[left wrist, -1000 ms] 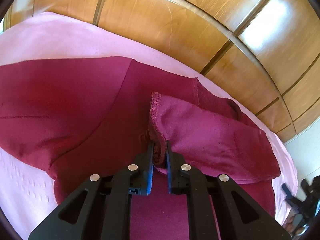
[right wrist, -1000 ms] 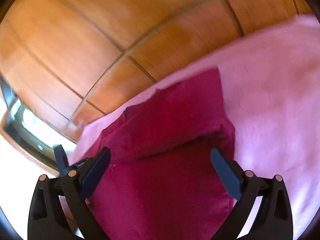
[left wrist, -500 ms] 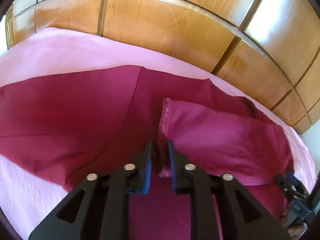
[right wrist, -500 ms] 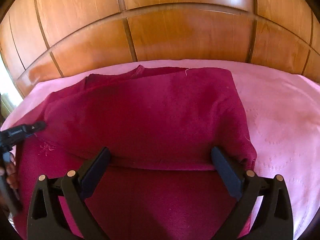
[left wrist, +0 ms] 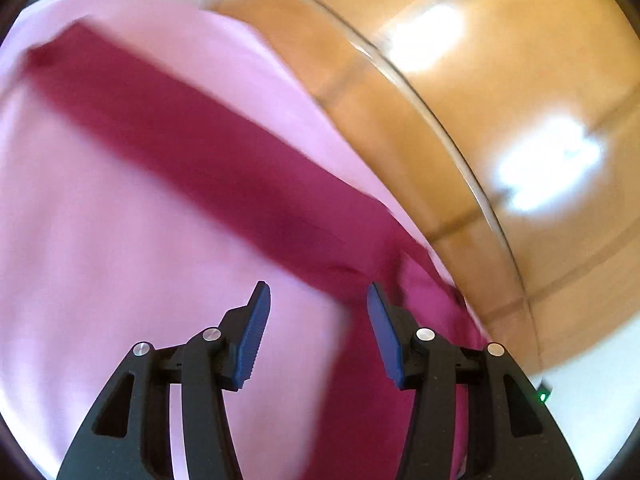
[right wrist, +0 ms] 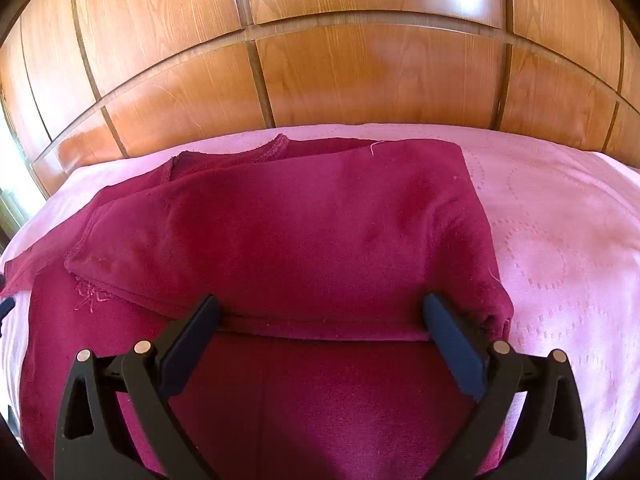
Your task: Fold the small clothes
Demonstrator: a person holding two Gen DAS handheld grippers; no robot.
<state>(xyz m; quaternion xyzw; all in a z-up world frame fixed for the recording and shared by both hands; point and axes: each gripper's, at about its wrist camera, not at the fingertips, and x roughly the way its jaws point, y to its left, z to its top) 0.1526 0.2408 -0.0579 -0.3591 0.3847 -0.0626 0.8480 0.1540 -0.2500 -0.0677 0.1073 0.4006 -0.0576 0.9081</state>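
Observation:
A dark red garment (right wrist: 320, 232) lies on the pink bedspread (right wrist: 560, 240), with one side folded over onto its body. My right gripper (right wrist: 320, 320) is open and empty, its jaws wide apart just above the folded edge. In the blurred left wrist view the garment (left wrist: 224, 168) runs as a long red band from upper left to lower right. My left gripper (left wrist: 316, 304) is open and empty, over the garment's near edge and the pink bedspread (left wrist: 100, 260).
A wooden panelled headboard (right wrist: 360, 72) rises behind the bed; it also shows in the left wrist view (left wrist: 500, 140). The bedspread's far edge meets it right behind the garment. A bright window strip (right wrist: 8, 160) is at the far left.
My left gripper has let go of the garment's folded edge, opened, and swung left fast. My right gripper stays open and has settled low over the fold.

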